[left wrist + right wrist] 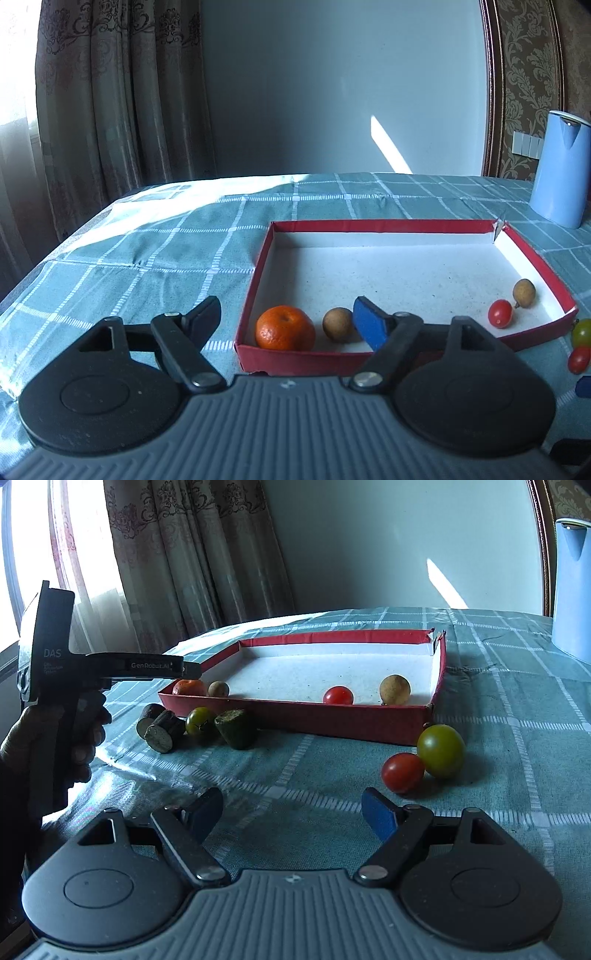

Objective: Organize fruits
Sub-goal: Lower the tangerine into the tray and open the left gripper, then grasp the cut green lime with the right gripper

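Note:
A red-walled tray (384, 224) (332, 716) with a white floor holds an orange mandarin (284, 328) (189, 687), two brown longans (337, 324) (523, 292) (394, 689) and a red cherry tomato (499, 313) (338, 695). My left gripper (288, 321) is open and empty above the tray's near left corner. My right gripper (291, 814) is open and empty over the cloth. Just ahead of it lie a red tomato (402, 772) and a green tomato (441, 750). A small green tomato (200, 722) lies by the tray's near wall.
Three dark cut vegetable chunks (162, 733) (236, 728) lie beside the small green tomato. A blue kettle (559, 170) (572, 587) stands at the back right. The table has a teal checked cloth (147, 258). Curtains hang at the back left.

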